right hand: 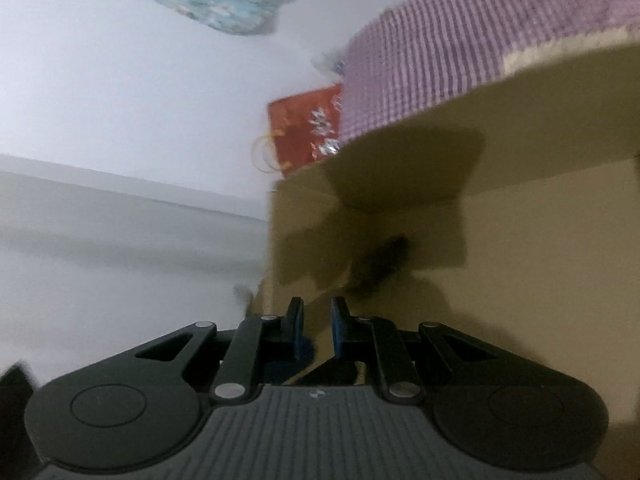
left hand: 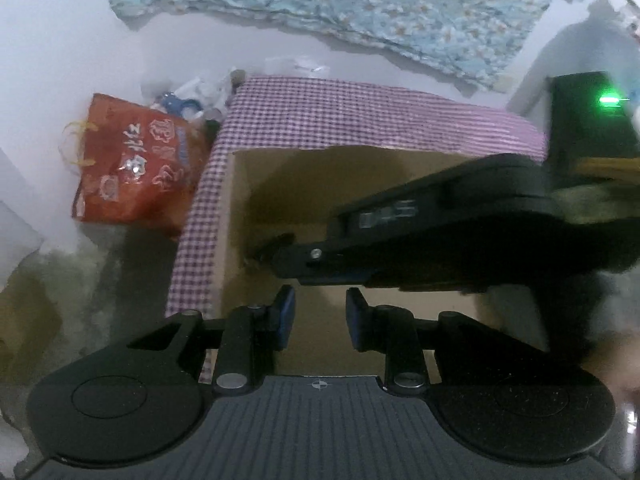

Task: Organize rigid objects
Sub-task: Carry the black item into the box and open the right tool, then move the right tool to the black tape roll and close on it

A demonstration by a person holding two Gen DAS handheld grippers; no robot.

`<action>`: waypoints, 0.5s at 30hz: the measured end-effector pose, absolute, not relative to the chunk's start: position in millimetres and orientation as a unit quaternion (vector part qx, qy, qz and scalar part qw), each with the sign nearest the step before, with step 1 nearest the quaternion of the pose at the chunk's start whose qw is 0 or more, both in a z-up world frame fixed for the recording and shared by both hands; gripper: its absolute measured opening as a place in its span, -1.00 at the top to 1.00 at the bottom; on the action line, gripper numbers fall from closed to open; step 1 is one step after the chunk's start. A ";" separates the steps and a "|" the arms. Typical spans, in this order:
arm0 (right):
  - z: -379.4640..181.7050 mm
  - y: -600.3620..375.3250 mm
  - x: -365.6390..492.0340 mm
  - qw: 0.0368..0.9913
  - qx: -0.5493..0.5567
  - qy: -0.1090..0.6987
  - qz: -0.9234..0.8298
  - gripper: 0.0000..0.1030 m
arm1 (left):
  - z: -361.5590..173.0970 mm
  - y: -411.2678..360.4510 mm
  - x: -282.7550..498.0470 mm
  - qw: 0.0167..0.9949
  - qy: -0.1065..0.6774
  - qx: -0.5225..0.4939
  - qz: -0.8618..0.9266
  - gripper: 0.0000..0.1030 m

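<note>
An open cardboard box (left hand: 240, 216) with a purple checked cloth over its rim (left hand: 360, 116) lies below me. My left gripper (left hand: 320, 316) hovers over its near edge, fingers apart with nothing between them. My right gripper (left hand: 276, 250) reaches into the box from the right; its tips are dark and hard to read there. In the right wrist view the right gripper (right hand: 316, 328) has a narrow gap and holds nothing I can see, and a small dark blurred object (right hand: 384, 264) lies on the box floor (right hand: 520, 280) just ahead.
A red gift bag (left hand: 132, 164) lies left of the box, also showing in the right wrist view (right hand: 308, 132). Small white and blue items (left hand: 192, 96) are piled behind it. A blue floral cloth (left hand: 340, 4) lies beyond. A black device with a green light (left hand: 592, 112) is at right.
</note>
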State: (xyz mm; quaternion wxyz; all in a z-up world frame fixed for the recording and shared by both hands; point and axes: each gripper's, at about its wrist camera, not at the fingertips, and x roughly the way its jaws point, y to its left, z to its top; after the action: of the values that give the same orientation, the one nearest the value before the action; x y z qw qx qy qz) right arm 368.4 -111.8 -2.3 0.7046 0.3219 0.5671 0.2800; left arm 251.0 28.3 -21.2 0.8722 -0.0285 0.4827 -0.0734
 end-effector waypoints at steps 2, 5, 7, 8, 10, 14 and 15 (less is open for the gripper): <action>-15.3 -106.6 370.3 0.699 0.325 0.578 0.268 0.70 | -21.1 30.2 252.3 0.871 0.484 -0.031 -0.075 0.46; -20.6 -106.5 369.0 0.695 0.332 0.580 0.265 0.69 | -18.0 33.7 250.8 0.873 0.480 -0.032 -0.077 0.46; -15.0 -111.5 366.4 0.697 0.337 0.573 0.270 0.68 | -15.2 36.6 250.3 0.876 0.475 -0.034 -0.079 0.45; -13.6 -115.4 363.3 0.699 0.337 0.570 0.271 0.67 | -12.1 39.0 247.6 0.877 0.473 -0.038 -0.082 0.44; -4.2 -125.7 358.6 0.703 0.342 0.561 0.273 0.67 | -6.2 42.1 241.9 0.879 0.466 -0.045 -0.086 0.42; 21.9 -151.5 337.7 0.711 0.353 0.540 0.280 0.67 | 10.9 47.2 223.7 0.887 0.446 -0.057 -0.101 0.27; 29.0 -157.4 332.2 0.713 0.357 0.533 0.283 0.67 | 16.3 48.8 217.5 0.889 0.441 -0.061 -0.106 0.26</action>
State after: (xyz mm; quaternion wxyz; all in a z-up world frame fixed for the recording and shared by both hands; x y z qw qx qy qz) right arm 332.2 -157.4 29.0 0.7126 0.3571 0.5334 0.2832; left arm 217.5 48.8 16.3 0.8894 -0.0607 0.4405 -0.1056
